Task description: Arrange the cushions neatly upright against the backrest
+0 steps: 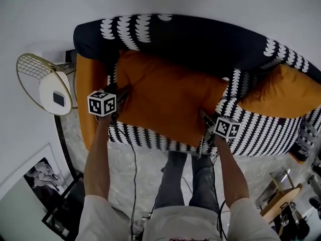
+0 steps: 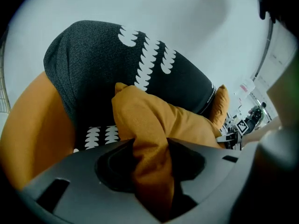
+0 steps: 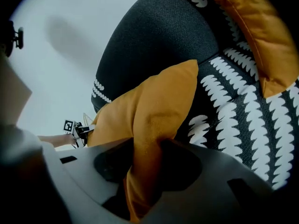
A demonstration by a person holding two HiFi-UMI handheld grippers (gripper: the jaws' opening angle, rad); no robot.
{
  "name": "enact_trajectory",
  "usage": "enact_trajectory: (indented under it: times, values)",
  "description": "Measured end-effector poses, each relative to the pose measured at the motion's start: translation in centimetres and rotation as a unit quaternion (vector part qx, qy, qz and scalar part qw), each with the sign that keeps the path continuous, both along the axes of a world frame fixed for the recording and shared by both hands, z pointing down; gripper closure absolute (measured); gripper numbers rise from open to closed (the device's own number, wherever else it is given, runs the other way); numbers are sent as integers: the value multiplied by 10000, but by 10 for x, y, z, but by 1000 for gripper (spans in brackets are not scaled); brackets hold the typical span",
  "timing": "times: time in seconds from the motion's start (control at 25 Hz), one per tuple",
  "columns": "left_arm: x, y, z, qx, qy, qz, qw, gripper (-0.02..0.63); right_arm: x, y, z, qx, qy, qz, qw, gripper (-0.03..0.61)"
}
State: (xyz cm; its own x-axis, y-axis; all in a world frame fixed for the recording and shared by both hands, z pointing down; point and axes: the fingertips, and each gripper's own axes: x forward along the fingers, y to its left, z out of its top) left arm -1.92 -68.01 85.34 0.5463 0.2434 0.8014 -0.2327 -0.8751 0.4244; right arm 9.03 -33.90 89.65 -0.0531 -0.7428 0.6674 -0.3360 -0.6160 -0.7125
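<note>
A large orange cushion (image 1: pixel 168 97) lies on the seat of a black sofa with white leaf print (image 1: pixel 200 39). My left gripper (image 1: pixel 119 100) is shut on the cushion's left edge, and the orange fabric (image 2: pixel 152 171) is pinched between its jaws. My right gripper (image 1: pixel 208 122) is shut on the cushion's right edge, where the cloth (image 3: pixel 140 171) bunches between its jaws. A second orange cushion (image 1: pixel 283 92) rests at the sofa's right end. The dark backrest (image 2: pixel 93 55) rises behind the held cushion.
An orange armrest (image 1: pixel 88 94) bounds the sofa's left end. A round wire side table (image 1: pixel 42 82) with a white top stands left of it. A wooden stool (image 1: pixel 283 197) stands at the lower right, and framed pictures (image 1: pixel 42 177) lean at the lower left. The person's legs (image 1: pixel 183 179) stand before the seat.
</note>
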Motion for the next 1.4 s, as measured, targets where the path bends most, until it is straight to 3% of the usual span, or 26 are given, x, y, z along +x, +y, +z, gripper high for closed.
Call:
enact_trajectory:
  times: [0.16,0.28,0.56,0.8,1.04,1.24,1.4]
  values:
    - [-8,5,-20,82,227,-174,9996,411,1,-1,-16,124,213,-138,9996,402]
    - [-7,19,-46,91,688,-379,9969,410,15,7,-44,269,609,-215,9975,402]
    - [28,34,-114,277,1756,-778,9810,403,87,10,-121,553,1814,-504,9806,394]
    - [58,40,-163,322,2350,-973,9666,393,138,7,-184,762,2482,-652,9635,386]
    - [66,42,-170,277,2567,-1136,9594,384,157,5,-193,787,2647,-727,9584,379]
    - [71,34,-141,345,2395,-1061,9645,355,158,4,-161,669,2524,-711,9627,340]
    - [71,34,-108,389,2019,-789,9754,336,161,5,-127,312,2507,-938,9630,304]
